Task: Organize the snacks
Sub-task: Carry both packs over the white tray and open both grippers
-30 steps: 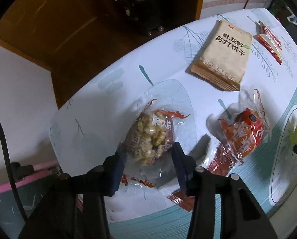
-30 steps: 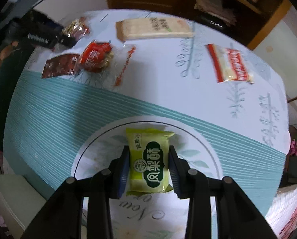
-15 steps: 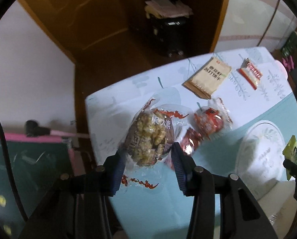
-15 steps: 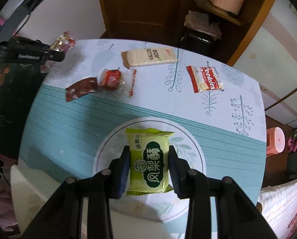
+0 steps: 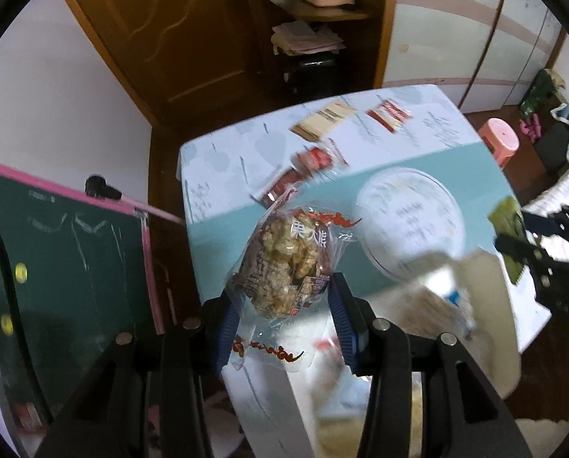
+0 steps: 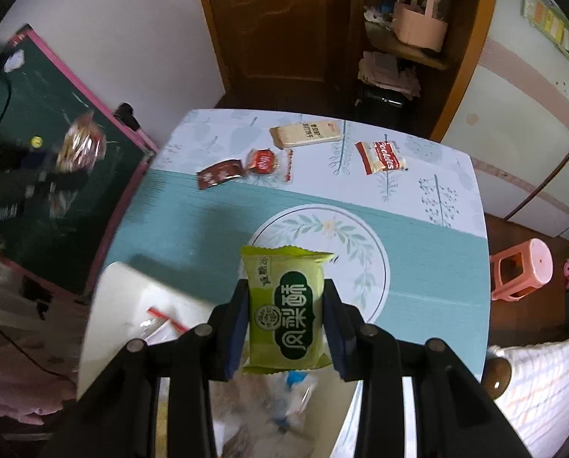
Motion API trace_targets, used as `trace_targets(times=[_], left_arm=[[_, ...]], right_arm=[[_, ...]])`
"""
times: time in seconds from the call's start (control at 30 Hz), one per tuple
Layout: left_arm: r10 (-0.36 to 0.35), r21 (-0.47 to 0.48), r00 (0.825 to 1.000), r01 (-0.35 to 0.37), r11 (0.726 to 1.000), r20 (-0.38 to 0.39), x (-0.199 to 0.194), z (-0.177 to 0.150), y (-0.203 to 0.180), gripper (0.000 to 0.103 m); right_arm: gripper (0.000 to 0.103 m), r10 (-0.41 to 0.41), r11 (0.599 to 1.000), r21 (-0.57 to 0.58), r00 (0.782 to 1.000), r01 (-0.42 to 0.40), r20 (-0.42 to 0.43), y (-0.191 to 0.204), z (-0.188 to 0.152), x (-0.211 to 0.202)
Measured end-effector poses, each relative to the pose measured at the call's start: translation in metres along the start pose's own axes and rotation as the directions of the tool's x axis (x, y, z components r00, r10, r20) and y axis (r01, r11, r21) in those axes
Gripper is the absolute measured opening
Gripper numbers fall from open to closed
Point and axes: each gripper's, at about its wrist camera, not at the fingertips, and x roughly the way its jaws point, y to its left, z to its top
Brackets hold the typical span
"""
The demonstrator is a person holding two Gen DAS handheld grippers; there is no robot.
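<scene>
My left gripper [image 5: 282,318] is shut on a clear packet of puffed-grain snack [image 5: 284,263] and holds it high above the table's near left corner. My right gripper [image 6: 284,328] is shut on a green pineapple-cake packet [image 6: 286,309], held high over the table's near edge. Below both is a white container [image 6: 131,297] with snack bags in it. On the table lie a beige cracker pack [image 6: 305,135], a red-and-white cookie packet [image 6: 379,157], a round red snack [image 6: 263,161] and a dark red sachet [image 6: 220,172].
The table carries a teal and white cloth with a round plate print [image 6: 322,236]. A green chalkboard with a pink frame [image 6: 55,145] stands at the left. A pink stool [image 6: 524,271] is at the right. A wooden door and shelves are behind.
Both grippers have risen and pulled back from the table, each keeping its packet. The table looks smaller and farther, and the white container has come into view below.
</scene>
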Motion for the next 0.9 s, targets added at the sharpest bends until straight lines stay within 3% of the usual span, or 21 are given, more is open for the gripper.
trace_targets(times=[0.2,0.4,0.67,0.9], left_arm=[[-0.015,-0.045,0.999,0.017,0.999,0.042,-0.039,-0.058,-0.028,0.044],[-0.023,-0.125,0.998,0.03,0.992,0.052,-0.051,-0.105,-0.053,0.044],[0.0,-0.192,0.999,0.008,0.981,0.045,-0.048,-0.14,-0.076,0.044],[0.013,-0.175,1.0,-0.011,0.985,0.007,-0.037,-0.157,-0.094,0.044]], right_arm=[[0.036,0.049,0.999,0.011,0.998,-0.05,0.037,0.01,-0.033,-0.041],[0.036,0.106,0.994,0.014,0.992,-0.107,0.069,0.026,-0.065,-0.074],[0.036,0.139,0.99,0.019,0.987,-0.141,0.085,0.043,-0.103,-0.095],[0.037,0.105,0.994,0.026,0.991,-0.107,0.078,0.048,-0.127,-0.095]])
